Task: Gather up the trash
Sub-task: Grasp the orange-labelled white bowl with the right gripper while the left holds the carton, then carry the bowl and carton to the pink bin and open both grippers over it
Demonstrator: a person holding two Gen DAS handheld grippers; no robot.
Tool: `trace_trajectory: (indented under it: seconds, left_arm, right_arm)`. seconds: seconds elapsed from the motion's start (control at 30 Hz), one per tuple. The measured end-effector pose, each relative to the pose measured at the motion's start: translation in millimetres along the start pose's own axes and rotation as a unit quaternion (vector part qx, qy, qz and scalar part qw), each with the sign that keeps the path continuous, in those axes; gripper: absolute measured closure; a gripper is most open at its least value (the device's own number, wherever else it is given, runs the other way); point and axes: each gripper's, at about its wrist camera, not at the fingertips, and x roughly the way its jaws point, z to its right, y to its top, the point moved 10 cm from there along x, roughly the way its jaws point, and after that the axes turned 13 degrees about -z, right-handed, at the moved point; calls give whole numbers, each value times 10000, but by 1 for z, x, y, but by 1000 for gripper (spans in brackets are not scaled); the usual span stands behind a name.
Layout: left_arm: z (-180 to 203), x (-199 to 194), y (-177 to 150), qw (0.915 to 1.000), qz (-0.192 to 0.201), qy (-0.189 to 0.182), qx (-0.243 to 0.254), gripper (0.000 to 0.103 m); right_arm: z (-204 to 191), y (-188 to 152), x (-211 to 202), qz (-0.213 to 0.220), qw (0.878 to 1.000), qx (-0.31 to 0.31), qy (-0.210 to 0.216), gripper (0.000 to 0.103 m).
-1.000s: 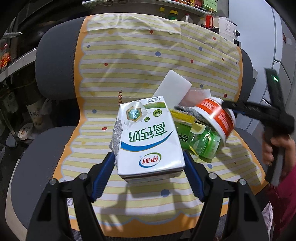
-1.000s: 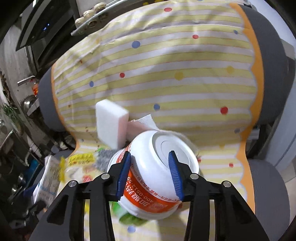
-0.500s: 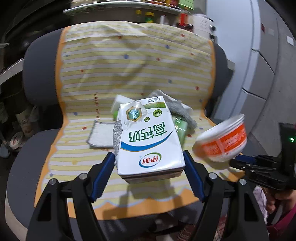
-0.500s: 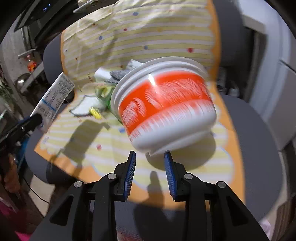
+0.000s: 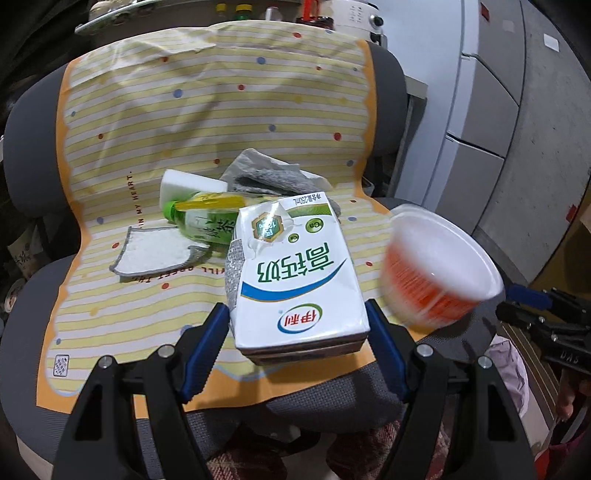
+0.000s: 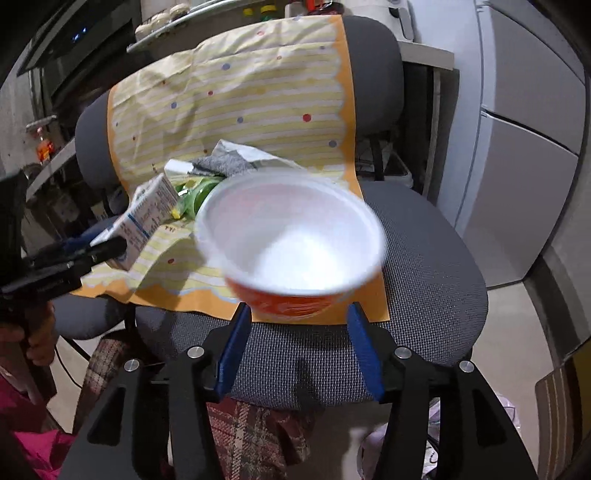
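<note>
My left gripper (image 5: 295, 336) is shut on a white milk carton (image 5: 295, 273) with blue and green print, held above the chair seat; the carton also shows in the right wrist view (image 6: 146, 221). My right gripper (image 6: 299, 328) has its fingers spread wide, with an orange and white instant-noodle bowl (image 6: 291, 240) blurred just above and between them; whether the fingers touch it is unclear. The bowl shows at the right of the left wrist view (image 5: 439, 269). A green bottle (image 5: 207, 221), a white sponge (image 5: 188, 184), a grey-edged cloth (image 5: 155, 251) and crumpled wrappers (image 5: 266, 177) lie on the striped yellow cover (image 5: 184, 110).
The cover drapes a grey office chair (image 6: 424, 258). Grey cabinets (image 6: 524, 147) stand to the right. A shelf with bottles (image 5: 236, 11) is behind the chair. A pale plastic bag (image 5: 506, 369) sits on the floor at the right. A cluttered dark rack (image 6: 44, 147) is at the left.
The right gripper's fingers have spread much wider, and the bowl has turned from side-on to mouth-up and is blurred. Both grippers have drawn back from the chair with carton and bowl.
</note>
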Motion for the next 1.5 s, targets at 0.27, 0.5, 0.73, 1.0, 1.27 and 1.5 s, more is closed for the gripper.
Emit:
trace_trajectory:
  seconds: [0.27,0.5,0.73,1.0,1.27,1.5]
  left_arm:
    - [-1,3,2,9999,-31,124,14,31]
    - [2,2,12,9998,63,174,74,31]
    - [21,-5,15,9994,178,48,284,31]
    - [106,-21,10,9923,440,-626,972,31]
    - [230,-30,-15,9688,587,-1453,1918,31]
    - [285,-28,-31,9576,507,-1675,2291,31]
  right_arm:
    - [12,39,-1,479,9951,785,371,52]
    - [42,58,37,96,9883,1519,133,80]
    - [45,54,7,622,9811,1787,400,98]
    - [93,2,-90,1067,9709,2111,-382,98]
    - [169,-102,-163,1241,9347,3049,-1343,97]
    - [219,-154,-158,1221,9109,3688,-1391,97]
